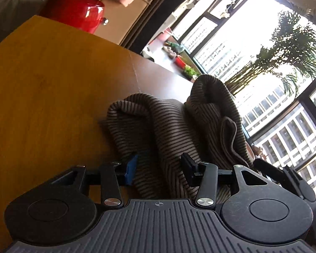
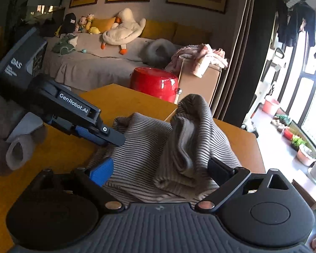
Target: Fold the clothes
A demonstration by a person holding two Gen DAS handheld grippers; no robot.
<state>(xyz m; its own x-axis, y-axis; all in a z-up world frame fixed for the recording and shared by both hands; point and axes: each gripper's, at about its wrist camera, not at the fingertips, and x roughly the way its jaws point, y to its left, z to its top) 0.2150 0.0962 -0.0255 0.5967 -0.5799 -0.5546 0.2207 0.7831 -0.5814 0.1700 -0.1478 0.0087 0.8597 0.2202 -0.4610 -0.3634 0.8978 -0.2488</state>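
Wooden table (image 2: 59, 154) fills both views, warm orange-brown, a seam running across it in the left wrist view. On it lies the striped garment (image 2: 149, 147), brown with thin dark lines, bunched into a rumpled heap toward the table's right edge, one fold humped up high at the far side and a narrower doubled flap draped down the middle of the heap.

Beyond the table's far edge sits a glossy red pot (image 2: 153, 83), a cardboard box with pink cloth (image 2: 200, 59) heaped on top just beside it.

Now the tools. The left gripper (image 2: 107, 136) comes in from the left side, its tip down on the near left edge of the garment; in its own view the left gripper (image 1: 158, 165) has striped cloth running between its blue pad (image 1: 131, 168) and its black one, the jaws partly closed, though I cannot tell whether the pads truly pinch the fabric.

The right gripper (image 2: 160, 170) sits at the near edge of the heap with its jaws spread wide, a rolled fold of the garment lying between the fingers (image 2: 102, 171), the pads not pressing on it.
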